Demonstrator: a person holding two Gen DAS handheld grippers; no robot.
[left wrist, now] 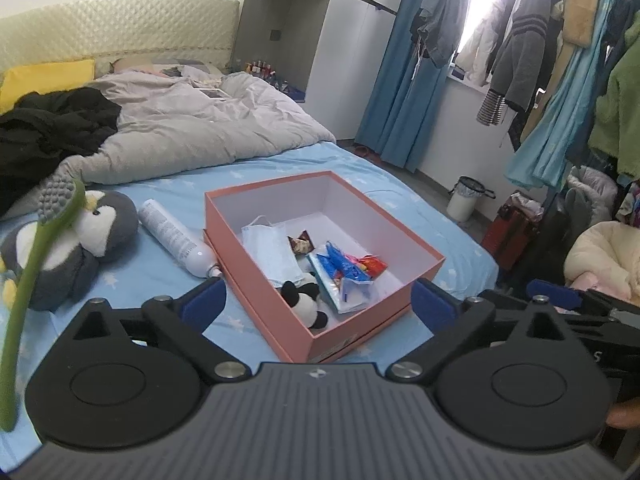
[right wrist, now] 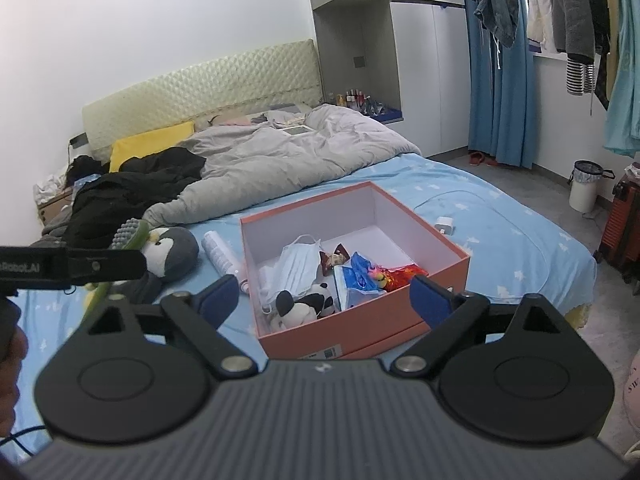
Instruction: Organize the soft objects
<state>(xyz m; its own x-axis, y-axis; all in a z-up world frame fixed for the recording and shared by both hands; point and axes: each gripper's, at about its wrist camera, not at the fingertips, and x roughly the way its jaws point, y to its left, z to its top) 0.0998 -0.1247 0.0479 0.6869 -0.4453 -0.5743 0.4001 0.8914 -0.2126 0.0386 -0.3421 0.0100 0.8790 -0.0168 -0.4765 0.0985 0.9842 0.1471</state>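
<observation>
An open pink box [left wrist: 256,292] [right wrist: 360,328] sits on the blue star-print sheet. It holds face masks [left wrist: 268,248] [right wrist: 300,264], a small panda plush [left wrist: 306,300] [right wrist: 308,302] and bright snack packets [left wrist: 344,264] [right wrist: 400,272]. Left of the box lie a white spray bottle [left wrist: 176,240] [right wrist: 220,256], a grey penguin plush [left wrist: 92,232] [right wrist: 172,252] and a green-handled brush [left wrist: 36,248] [right wrist: 128,234] leaning over the penguin. My left gripper [left wrist: 318,298] is open above the box's near corner and holds nothing. My right gripper [right wrist: 326,294] is likewise open and empty over the box's near side.
A crumpled grey duvet [left wrist: 208,120], black clothing [left wrist: 52,124] and a yellow pillow [right wrist: 152,140] cover the far half of the bed. A white charger [right wrist: 444,225] lies right of the box. Hanging clothes [left wrist: 560,80], a white bin [right wrist: 584,188] and a red suitcase [right wrist: 624,236] stand to the right.
</observation>
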